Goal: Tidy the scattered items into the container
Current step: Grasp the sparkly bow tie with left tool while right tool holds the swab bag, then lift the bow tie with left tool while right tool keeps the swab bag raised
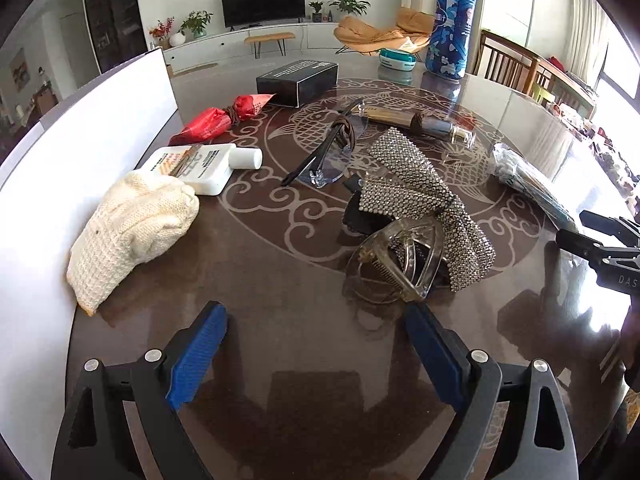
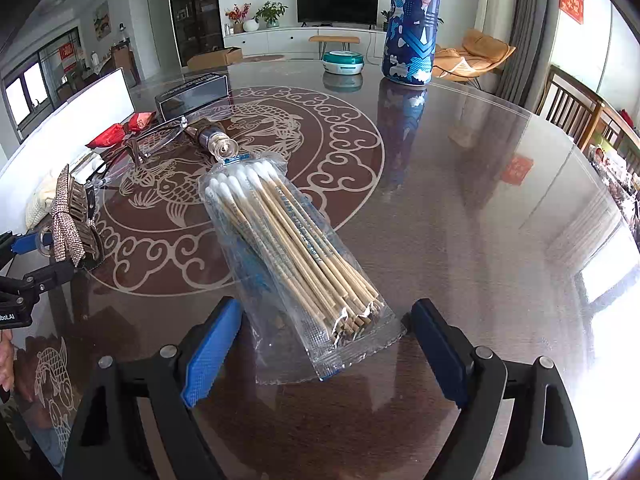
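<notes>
In the left wrist view my left gripper [image 1: 316,310] hovers open over the dark table, with nothing between its blue pads [image 1: 200,352]. Just beyond its right finger lies a clear hair claw [image 1: 396,260] with a rhinestone bow [image 1: 420,204]. A bag of cotton swabs [image 2: 288,248] lies on the table in the right wrist view. Its near end rests between the fingers of my open right gripper [image 2: 328,308], and the pads do not press on it. A white wall [image 1: 80,140] stands at the left table edge; its inside is hidden.
Scattered on the table are a cream knitted cloth [image 1: 132,232], a white bottle [image 1: 204,164], a red packet [image 1: 216,120], glasses [image 1: 328,156], a perfume bottle [image 1: 420,124] and a black box [image 1: 298,80]. A tall blue can [image 2: 412,24] and a teal tub [image 2: 344,60] stand at the far edge.
</notes>
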Tool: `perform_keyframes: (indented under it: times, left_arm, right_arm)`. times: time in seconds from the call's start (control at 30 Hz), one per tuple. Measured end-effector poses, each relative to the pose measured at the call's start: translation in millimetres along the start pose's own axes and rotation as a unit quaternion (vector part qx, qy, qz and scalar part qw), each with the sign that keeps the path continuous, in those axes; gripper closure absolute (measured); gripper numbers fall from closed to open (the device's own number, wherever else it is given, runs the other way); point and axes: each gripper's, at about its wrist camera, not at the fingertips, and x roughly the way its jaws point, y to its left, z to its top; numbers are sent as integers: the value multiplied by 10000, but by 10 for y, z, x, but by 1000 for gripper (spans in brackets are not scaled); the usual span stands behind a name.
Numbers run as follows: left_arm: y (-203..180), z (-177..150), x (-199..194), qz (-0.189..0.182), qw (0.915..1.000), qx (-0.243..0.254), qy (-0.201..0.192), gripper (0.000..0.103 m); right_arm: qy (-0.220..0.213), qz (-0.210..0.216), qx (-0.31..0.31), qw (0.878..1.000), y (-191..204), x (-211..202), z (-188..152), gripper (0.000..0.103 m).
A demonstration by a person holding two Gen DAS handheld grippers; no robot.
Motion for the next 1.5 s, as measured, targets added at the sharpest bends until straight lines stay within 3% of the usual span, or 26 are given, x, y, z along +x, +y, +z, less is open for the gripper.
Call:
perform_keyframes:
  times: [0.07,0.17,0.23,0.37,0.5,0.73,0.8,0.87,1.07,1.23,1.33,1.5]
  left_arm:
    - [91,-84,-58,52,9999,-159,44,11]
    - [92,-158,-142,-404,9986,-336,-5,11]
    - [-44,-129,-147,-691,9968,-400,22,11]
    - [-445,42,-49,-832,9953,-501,66,11]
    - [-701,200,89,-52,9967,-803,90,11]
    - [-581,469,328,821,9845,-1538,193,6]
    - [-405,452,321,868,9819,-1676,150,6]
    - [-234,388,259,600,9835,-1706,24,6]
    - [32,255,131,-50,9894,-1450,-48,6]
    - [-90,287,182,-34,9970,-769,32,6]
    - [-180,311,219,9,9991,-408,80,6]
    - [-291,391,291,-15,9999,-112,98,6]
  right_arm:
    - [0,1,-1,10000,-2,-1,-1,15]
    - [0,-1,0,10000,-2,-1,0,15]
    - [0,-1,0,10000,0,1,0,15]
    - [0,-1,0,10000,-2,0,0,15]
    - [0,-1,0,10000,-1,1,0,15]
    - [7,42,-35,10000,8,9,-1,14]
    - [7,47,-36,10000,9,9,-4,14]
    - [6,46,-36,10000,7,8,-6,14]
    - [17,92,-87,9999,31,15,-6,12]
    - [6,159,-88,9998,40,9,-14,11]
    - [-108,489,-69,9987,-3,-49,-25,11]
    - [168,403,-757,9962,63,-13,152,11]
